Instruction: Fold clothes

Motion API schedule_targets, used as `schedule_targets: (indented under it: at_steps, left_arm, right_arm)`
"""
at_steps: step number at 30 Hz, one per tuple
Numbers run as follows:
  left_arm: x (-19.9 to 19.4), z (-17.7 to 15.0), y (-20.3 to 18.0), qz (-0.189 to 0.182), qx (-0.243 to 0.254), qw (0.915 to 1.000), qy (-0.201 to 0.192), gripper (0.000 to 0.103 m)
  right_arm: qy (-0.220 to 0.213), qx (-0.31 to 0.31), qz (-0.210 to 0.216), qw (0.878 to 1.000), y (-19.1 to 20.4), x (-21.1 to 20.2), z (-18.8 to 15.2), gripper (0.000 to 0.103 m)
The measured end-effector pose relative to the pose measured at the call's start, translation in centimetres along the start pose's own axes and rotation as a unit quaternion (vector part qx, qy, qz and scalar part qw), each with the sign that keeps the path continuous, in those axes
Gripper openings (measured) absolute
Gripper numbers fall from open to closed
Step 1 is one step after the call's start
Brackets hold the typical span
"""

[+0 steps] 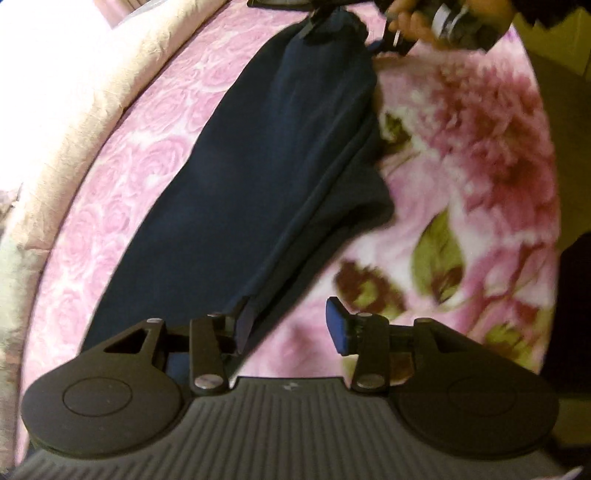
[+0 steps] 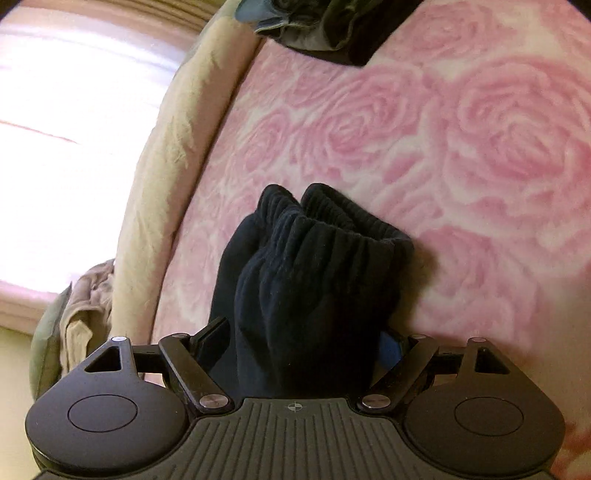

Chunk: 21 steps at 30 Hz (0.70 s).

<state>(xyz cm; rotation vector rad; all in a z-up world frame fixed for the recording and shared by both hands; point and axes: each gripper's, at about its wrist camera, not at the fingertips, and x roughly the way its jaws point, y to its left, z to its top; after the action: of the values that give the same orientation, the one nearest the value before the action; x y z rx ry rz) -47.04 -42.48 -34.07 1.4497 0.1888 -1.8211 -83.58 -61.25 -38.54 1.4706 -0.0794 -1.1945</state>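
A long navy blue garment (image 1: pixel 258 177) lies stretched across the pink rose-patterned bedspread (image 1: pixel 147 155). My left gripper (image 1: pixel 291 325) is open at its near end, the left finger touching the fabric edge, the blue-padded right finger (image 1: pixel 338 325) free over the blanket. My right gripper (image 2: pixel 299 347) is shut on the garment's gathered elastic end (image 2: pixel 317 266), which bunches up between the fingers. In the left wrist view the right gripper (image 1: pixel 332 18) and the hand holding it show at the garment's far end.
A beige rolled cover (image 1: pixel 92 92) borders the bed's left side. A flowered pink blanket (image 1: pixel 480 147) lies to the right of the garment. A pile of dark clothes (image 2: pixel 314 29) sits at the far edge of the bed. A bright window (image 2: pixel 55 147) is on the left.
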Motion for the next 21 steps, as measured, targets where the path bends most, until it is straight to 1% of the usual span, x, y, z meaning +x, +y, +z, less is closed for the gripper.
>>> schedule_targets:
  at_steps: [4, 7, 10, 13, 15, 17, 20, 21]
  left_arm:
    - [1.2, -2.7, 0.5, 0.047, 0.052, 0.9975, 0.008, 0.041]
    - [2.5, -5.6, 0.7, 0.080, 0.126, 0.9888, 0.006, 0.041]
    - [3.8, -8.9, 0.8, 0.100, 0.197, 0.9752, 0.007, 0.036]
    - [4.9, -11.9, 1.0, 0.125, 0.249, 0.9605, 0.000, 0.036]
    - [5.8, -13.6, 1.1, 0.146, 0.273, 0.9510, -0.007, 0.036]
    - [6.2, -14.6, 0.8, 0.166, 0.290, 0.9421, -0.024, 0.038]
    - [6.9, -15.4, 0.2, 0.196, 0.310, 0.9292, -0.043, 0.038]
    - [7.1, -15.5, -0.2, 0.206, 0.312, 0.9261, -0.048, 0.038]
  right_arm:
    - [-0.006, -0.004, -0.003, 1.000, -0.7, -2.2, -1.3, 0.084]
    - [-0.015, -0.002, -0.013, 1.000, -1.4, -4.1, -2.9, 0.084]
    - [-0.019, -0.017, -0.015, 1.000, -1.1, -4.6, -5.0, 0.084]
    - [-0.023, -0.038, -0.008, 0.999, -0.4, -4.3, -6.7, 0.084]
    - [-0.029, -0.050, 0.001, 0.998, 0.1, -3.8, -7.4, 0.084]
    - [-0.039, -0.059, 0.010, 0.997, 0.3, -3.4, -7.8, 0.084]
    - [-0.062, -0.067, 0.020, 0.996, 0.2, -2.9, -8.0, 0.084]
    - [-0.073, -0.064, 0.018, 0.995, 0.2, -3.0, -8.1, 0.084]
